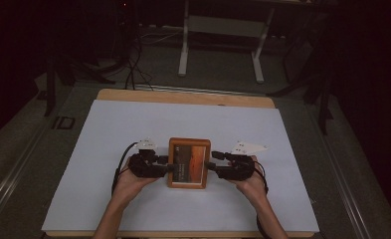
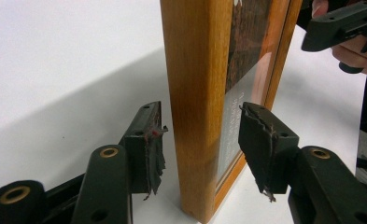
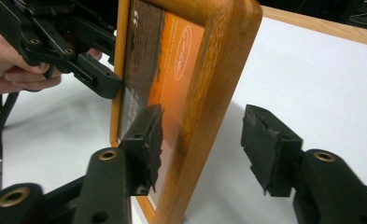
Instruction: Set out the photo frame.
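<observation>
While I look down from the high view, my left gripper (image 1: 169,166) and my right gripper (image 1: 210,167) flank the rectangular wooden picture frame with an orange-and-brown print (image 1: 188,163), which sits near the middle of the white sheet covering the table (image 1: 108,129). Each gripper meets one side rail, so I judge the step to be a two-sided grasp, and doing it well means closing both together at matching height.

Along my left gripper (image 2: 201,140) in its own view, the jaws stand wide on either side of the frame's (image 2: 195,93) wooden edge, gaps showing on both sides; nothing is clamped. The pads (image 2: 258,140) are frayed, so I should seat them flat on the wood, not on the glazing.

Along my right gripper (image 3: 202,144) in its view, the jaws are likewise spread around the opposite rail of the frame (image 3: 209,93), one pad close to the print face, the other well off the back. I should centre it first.

Beyond the table, white table legs (image 1: 183,45) and cables stand well apart; nothing blocks me.
</observation>
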